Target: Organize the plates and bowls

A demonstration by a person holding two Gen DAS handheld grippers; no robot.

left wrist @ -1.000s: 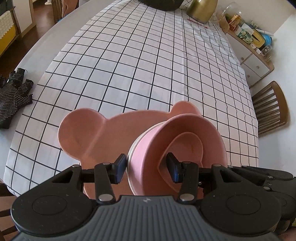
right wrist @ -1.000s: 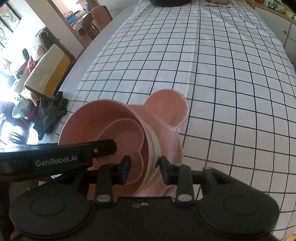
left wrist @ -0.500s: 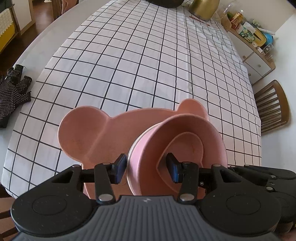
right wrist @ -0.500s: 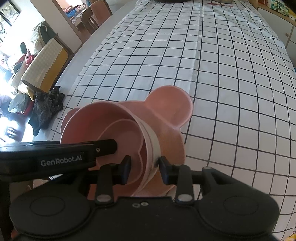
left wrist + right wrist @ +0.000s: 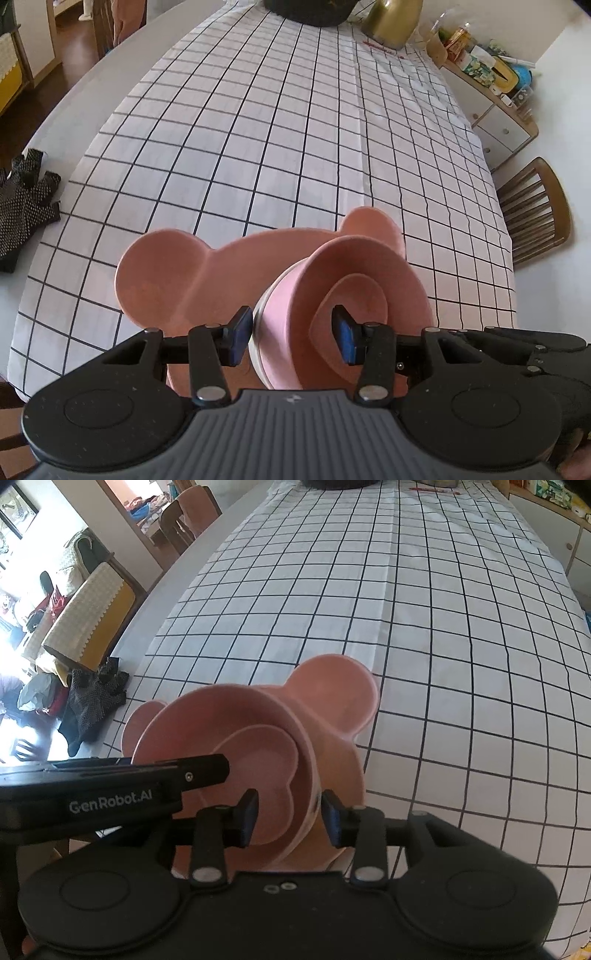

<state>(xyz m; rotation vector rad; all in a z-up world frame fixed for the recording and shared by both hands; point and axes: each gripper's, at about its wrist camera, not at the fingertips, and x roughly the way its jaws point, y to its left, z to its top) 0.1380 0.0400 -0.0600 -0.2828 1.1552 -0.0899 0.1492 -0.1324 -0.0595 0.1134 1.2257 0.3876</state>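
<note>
**Asker:** What have your left fingers got hold of?

**Me:** My left gripper (image 5: 291,338) is partly closed across the near-left wall of the pink bowl (image 5: 369,258). The outer pad lies against the outside of the wall, where the rim of a white bowl (image 5: 259,332) shows as a pale band nested under the pink one. The inner pad reaches down inside, against the edge of the heart-shaped dish (image 5: 362,302) that sits in the bowl. As far as I can see, both pads are pressing, so I count that side as gripped.

**Asker:** And the right?

**Me:** My right gripper (image 5: 290,818) straddles the opposite wall of the same bowl, with one finger inside and one outside. Its jaws have just been opening. The wall is between them, but the outside pad looks just clear of it, so I would not call that a hold.

**Asker:** Where is the stack, then?

**Me:** It is directly between my two pairs of fingers and leans with its mouth turned toward me. Under it and just beyond my fingertips is the bear-shaped plate (image 5: 162,273). One of its round ears pokes out ahead-left of my left fingers, and the other shows past the bowl's far rim. I cannot tell whether the bowls' base touches the plate.

**Asker:** What is around them?

**Me:** The checked tablecloth (image 5: 258,147) runs on ahead of my fingers. A pair of dotted black gloves (image 5: 22,206) lies well off to the left, by the table's edge.
</note>
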